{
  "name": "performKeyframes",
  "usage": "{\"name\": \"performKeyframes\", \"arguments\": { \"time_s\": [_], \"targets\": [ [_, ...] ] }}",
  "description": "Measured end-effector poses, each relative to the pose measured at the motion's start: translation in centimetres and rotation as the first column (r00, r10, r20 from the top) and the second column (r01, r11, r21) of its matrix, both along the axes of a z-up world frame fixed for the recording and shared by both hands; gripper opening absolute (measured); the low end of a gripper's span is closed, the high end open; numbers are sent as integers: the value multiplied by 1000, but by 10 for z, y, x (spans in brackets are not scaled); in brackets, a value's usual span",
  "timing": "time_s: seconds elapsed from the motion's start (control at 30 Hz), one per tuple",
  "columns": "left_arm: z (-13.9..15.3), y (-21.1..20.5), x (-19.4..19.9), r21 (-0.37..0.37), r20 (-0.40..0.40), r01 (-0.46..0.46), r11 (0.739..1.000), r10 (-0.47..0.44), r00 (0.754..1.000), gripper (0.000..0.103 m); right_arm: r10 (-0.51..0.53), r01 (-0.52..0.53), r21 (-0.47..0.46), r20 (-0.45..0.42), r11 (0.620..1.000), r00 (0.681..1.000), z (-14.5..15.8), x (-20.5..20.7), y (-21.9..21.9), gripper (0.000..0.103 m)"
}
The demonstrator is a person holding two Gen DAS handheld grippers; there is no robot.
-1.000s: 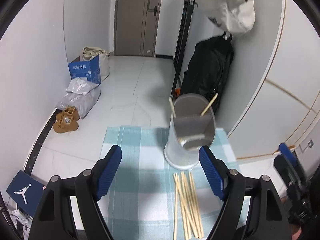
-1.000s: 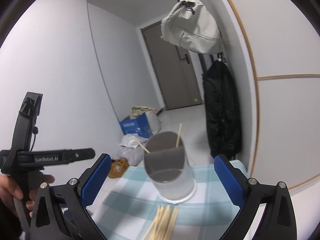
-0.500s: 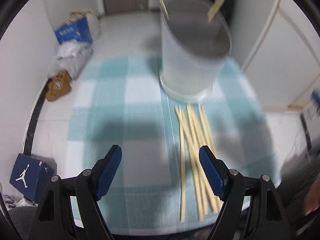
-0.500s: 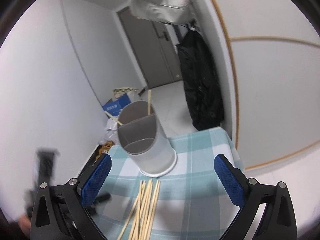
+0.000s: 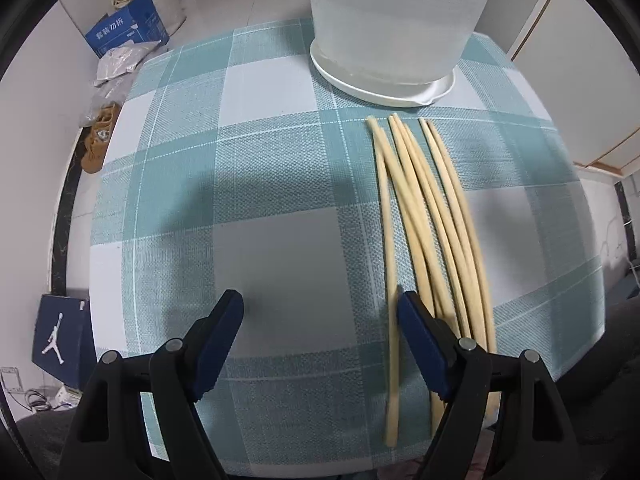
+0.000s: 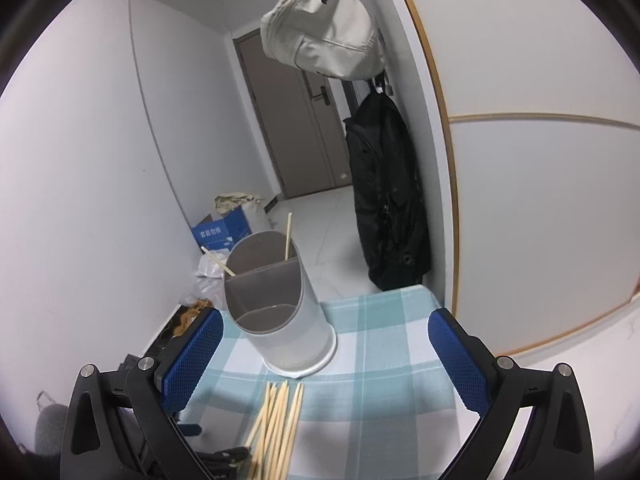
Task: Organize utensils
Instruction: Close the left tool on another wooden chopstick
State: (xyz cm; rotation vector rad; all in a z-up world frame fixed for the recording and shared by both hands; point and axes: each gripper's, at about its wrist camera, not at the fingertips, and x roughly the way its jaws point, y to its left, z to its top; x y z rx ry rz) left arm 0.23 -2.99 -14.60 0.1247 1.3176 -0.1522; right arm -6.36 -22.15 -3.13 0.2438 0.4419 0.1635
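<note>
Tall grey-white divided plastic holder (image 6: 280, 312): two pale wooden chopsticks (image 6: 287, 237) in rear compartment, front looks empty. Loose pale chopstick bundle (image 5: 428, 224) on teal-checked surface (image 5: 240, 184), tips toward holder. Left gripper (image 5: 320, 312) & right gripper (image 6: 322, 342) fingers apart, empty.

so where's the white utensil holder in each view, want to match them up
Left wrist view: the utensil holder fills the top centre-right, its rim cut off by the frame edge.
Right wrist view: it stands in the lower centre, whole, with two chopsticks poking out of its rear compartment.
Shared landmark: the loose chopsticks lying on the checked tablecloth just in front of the holder's base.
</note>
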Motion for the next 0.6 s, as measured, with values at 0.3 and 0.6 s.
{"name": "performKeyframes", "arguments": {
  "time_s": [0.3,0.6],
  "targets": [
    [1,-7,13,5,12,-3,1000,3,1000,76,-16,16,28,-19,999,1000,-1,4,-9,103],
    [1,-12,31,-14,38,31,999,-30,999,50,-19,24,77,-69,997,997,-6,13,-21,103]
  ]
}}
